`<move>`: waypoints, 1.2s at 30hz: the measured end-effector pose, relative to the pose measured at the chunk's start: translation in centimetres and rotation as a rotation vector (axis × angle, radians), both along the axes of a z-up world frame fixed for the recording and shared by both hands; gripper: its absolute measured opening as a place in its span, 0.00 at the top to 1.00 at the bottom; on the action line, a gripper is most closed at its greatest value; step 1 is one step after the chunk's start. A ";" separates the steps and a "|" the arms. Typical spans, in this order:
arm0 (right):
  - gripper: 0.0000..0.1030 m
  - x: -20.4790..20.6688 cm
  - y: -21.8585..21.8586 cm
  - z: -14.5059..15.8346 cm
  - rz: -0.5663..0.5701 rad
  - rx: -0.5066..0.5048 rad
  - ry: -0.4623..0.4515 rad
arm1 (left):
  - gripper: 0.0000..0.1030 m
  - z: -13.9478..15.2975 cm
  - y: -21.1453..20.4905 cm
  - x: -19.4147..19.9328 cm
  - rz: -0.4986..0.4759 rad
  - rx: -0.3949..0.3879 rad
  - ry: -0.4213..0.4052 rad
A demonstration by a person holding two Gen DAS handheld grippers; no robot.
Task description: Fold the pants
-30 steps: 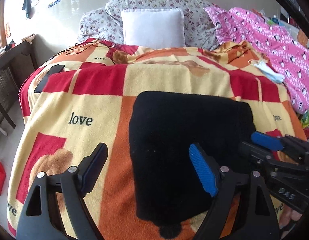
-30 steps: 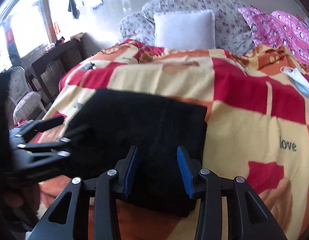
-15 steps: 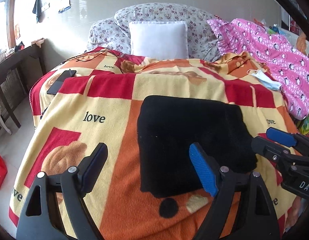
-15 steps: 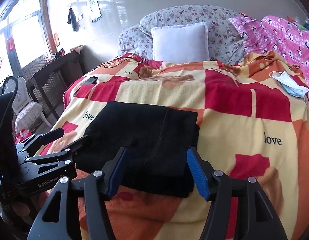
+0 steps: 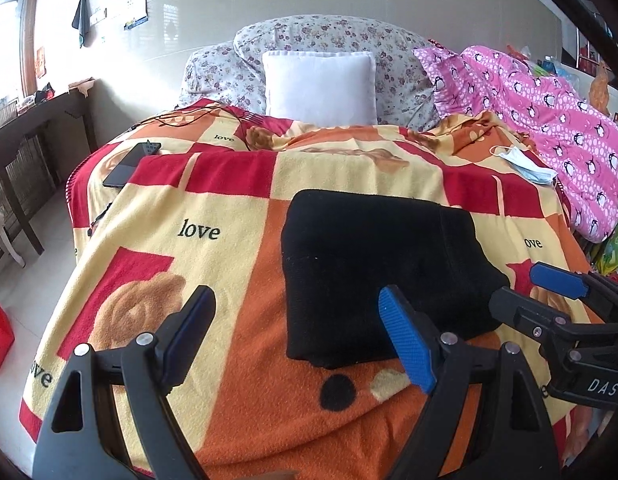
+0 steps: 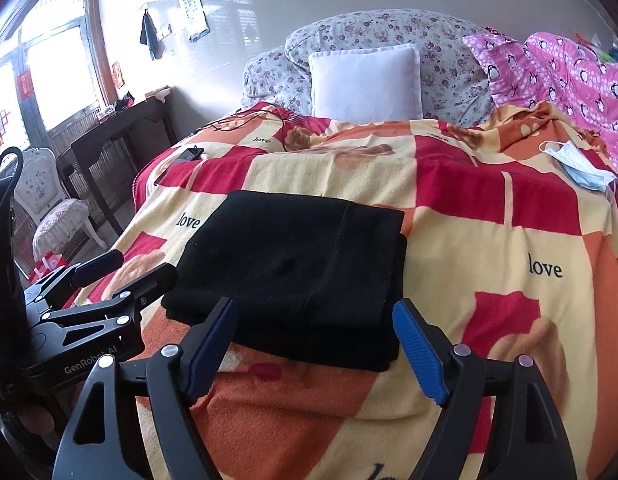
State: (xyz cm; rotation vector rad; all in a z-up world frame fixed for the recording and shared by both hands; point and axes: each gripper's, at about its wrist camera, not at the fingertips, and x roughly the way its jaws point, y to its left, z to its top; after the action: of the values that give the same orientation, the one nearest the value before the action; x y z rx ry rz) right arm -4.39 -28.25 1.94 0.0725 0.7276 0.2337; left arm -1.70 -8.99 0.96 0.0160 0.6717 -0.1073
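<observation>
Pants point(image 6: 293, 272), black and folded into a flat rectangle, lie on the blanket point(image 6: 489, 240) at twelve o'clock from both claws. The right gripper point(image 6: 315, 348) holds nothing, its jaws opening just short of the fold's near edge. The left gripper point(image 5: 297, 336) gapes wide and empty at nine o'clock of it. A white pillow point(image 5: 321, 84) stands beyond.

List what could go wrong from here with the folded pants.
The pants lie near the bed's front edge, where the blanket slopes down; a tug on it might slide them off. The right gripper, its jaws opening with nothing between them, hangs just above the near fold and might snag it.
</observation>
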 end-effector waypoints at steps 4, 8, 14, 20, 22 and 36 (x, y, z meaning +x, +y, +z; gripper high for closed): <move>0.21 0.0 0.0 -0.2 -0.003 -0.003 0.010 | 0.18 0.0 0.2 -0.3 0.004 -0.002 -0.004; 0.20 -0.2 0.0 -0.2 -0.003 0.003 0.015 | 0.18 -0.1 0.3 -0.5 0.010 0.005 -0.004; 0.20 -0.3 0.1 -0.3 0.000 0.002 0.020 | 0.18 -0.3 0.3 -0.6 0.007 0.010 -0.004; 0.20 -0.2 0.3 -0.5 0.004 0.002 0.027 | 0.18 -0.5 0.5 -0.6 0.002 0.006 0.005; 0.20 -0.2 0.4 -0.6 0.006 0.002 0.033 | 0.18 -0.6 0.6 -0.5 0.003 0.001 0.010; 0.20 0.1 0.4 -0.8 0.015 -0.001 0.044 | 0.18 -0.8 0.7 -0.7 -0.005 0.005 0.010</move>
State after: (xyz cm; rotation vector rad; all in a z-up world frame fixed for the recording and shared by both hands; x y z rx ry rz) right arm -4.26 -27.84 1.13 0.0711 0.7726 0.2468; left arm -2.41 -8.34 0.17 0.0223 0.6823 -0.1106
